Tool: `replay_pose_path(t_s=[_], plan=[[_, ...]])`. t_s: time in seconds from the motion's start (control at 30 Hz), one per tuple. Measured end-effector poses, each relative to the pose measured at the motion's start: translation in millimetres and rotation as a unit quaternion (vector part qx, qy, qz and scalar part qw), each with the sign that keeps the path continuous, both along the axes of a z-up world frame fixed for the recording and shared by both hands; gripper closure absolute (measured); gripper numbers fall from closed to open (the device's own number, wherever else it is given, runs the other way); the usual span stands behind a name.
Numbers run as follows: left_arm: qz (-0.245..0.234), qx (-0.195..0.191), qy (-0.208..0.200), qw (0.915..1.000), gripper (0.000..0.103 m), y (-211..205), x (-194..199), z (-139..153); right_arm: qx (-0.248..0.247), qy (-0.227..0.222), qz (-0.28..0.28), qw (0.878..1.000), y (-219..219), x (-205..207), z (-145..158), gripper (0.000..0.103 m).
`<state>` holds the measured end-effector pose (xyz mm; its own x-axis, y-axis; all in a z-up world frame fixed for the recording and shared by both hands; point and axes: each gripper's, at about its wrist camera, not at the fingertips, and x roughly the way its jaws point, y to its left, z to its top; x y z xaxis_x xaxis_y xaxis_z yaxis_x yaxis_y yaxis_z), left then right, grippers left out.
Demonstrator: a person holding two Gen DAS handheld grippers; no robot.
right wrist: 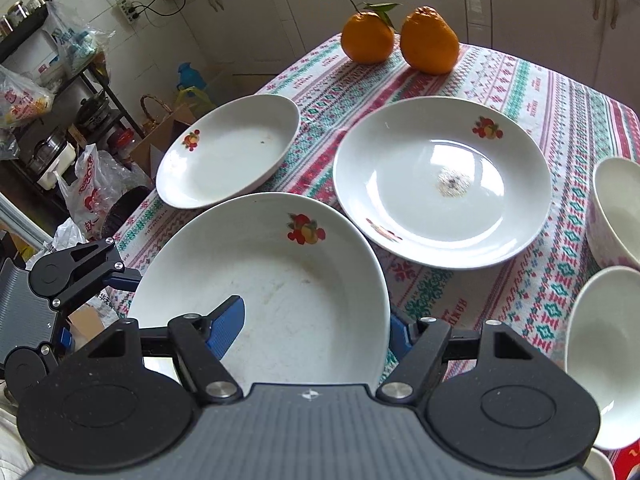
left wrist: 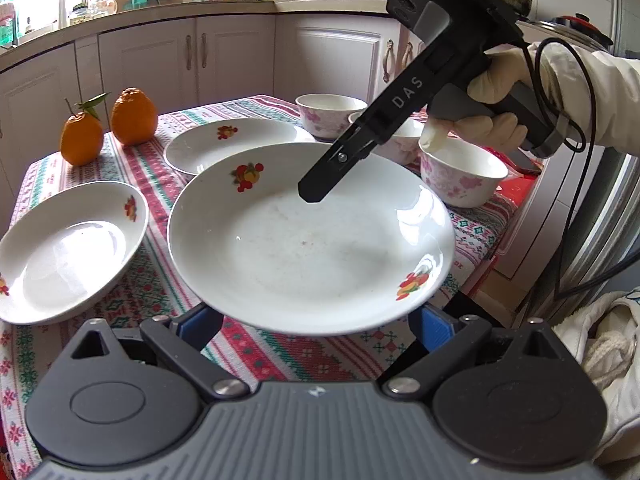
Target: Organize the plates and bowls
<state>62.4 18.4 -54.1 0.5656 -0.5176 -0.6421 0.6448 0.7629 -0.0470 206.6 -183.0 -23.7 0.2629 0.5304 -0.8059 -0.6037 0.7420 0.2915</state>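
Right wrist view: right gripper (right wrist: 316, 332) pinches the lifted plate's (right wrist: 280, 280) rim; the clean plate (right wrist: 440, 184) lies far right; the left gripper's (left wrist: 316, 320) grip can't be told.

Both grippers point downward: the left gripper (left wrist: 316, 320) at bottom centre, the right gripper (right wrist: 316, 324) clamped, one finger (right wrist: 228, 320) inside.

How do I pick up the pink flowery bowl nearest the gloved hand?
Pinch the rim of the pink-flowered bowl, one finger inside the wall and one outside, coming down from above. It stands upright with its mouth open, so the thin rim is free. Its round body looks too wide to clamp across. Another bowl sits close behind, so the side towards the table edge is probably best.
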Motion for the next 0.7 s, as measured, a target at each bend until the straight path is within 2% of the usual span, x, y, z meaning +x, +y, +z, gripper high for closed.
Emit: replay_pose_path(t_s=[0.7], plan=[[0.073,0.011,-0.003,0.9973,0.005,73.2,17.4,16.6,0.007,-0.02,0.078,0.997,94.9,39.5,12.2,0.025]])
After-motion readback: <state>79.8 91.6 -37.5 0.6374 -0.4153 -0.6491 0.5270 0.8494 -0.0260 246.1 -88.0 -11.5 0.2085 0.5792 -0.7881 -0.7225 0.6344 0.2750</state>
